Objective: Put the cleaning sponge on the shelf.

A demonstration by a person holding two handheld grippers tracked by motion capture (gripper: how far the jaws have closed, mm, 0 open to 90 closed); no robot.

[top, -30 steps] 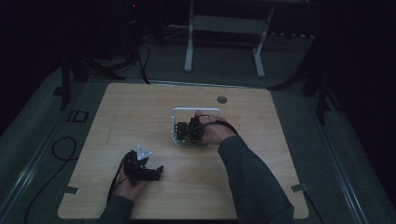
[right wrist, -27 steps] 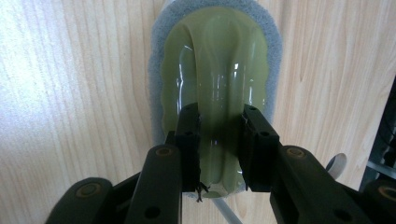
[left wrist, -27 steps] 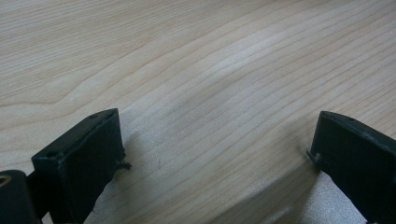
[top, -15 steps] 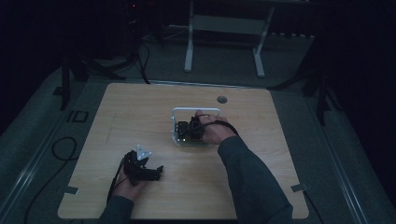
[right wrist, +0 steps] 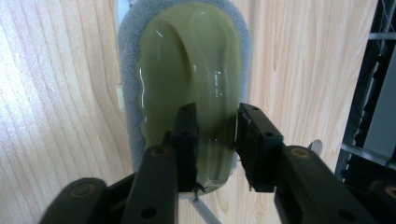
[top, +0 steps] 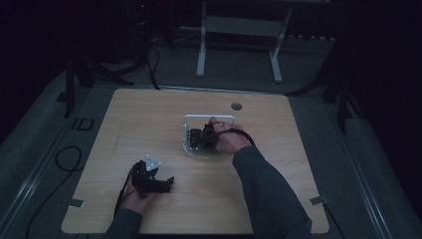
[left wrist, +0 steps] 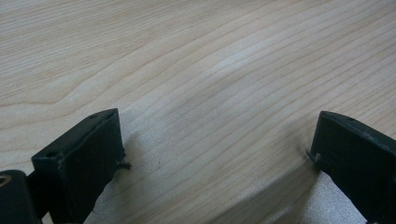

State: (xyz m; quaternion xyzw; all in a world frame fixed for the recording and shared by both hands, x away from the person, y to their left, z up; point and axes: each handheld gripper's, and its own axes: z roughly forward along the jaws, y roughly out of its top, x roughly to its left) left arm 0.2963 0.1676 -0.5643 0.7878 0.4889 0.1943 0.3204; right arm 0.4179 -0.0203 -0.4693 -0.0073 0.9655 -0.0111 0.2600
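- The task's thing, a glossy olive-green moulded oval piece (right wrist: 196,88) seated on a grey foam pad (right wrist: 128,84), lies near the table's middle, slightly toward the far edge; in the high view it sits inside a clear rectangular tray (top: 188,144).
- The right gripper (right wrist: 217,140) has its two black jaws drawn narrow about the near end of the green piece, one jaw on each side; we cannot tell whether they bear on it firmly.
- Compared with the pictures from a second and half a second ago, we find nothing displaced: tray, hands and both tools match. We judge the grasp to be settling, with lifting not yet begun.
- The left gripper (left wrist: 215,154) rests low on the bare light wooden tabletop (top: 149,114), jaws spread wide and holding nothing, well apart from the tray.
- Open wood surrounds the tray on all sides; the round grommet hole (top: 236,106) lies beyond it, near the far edge.
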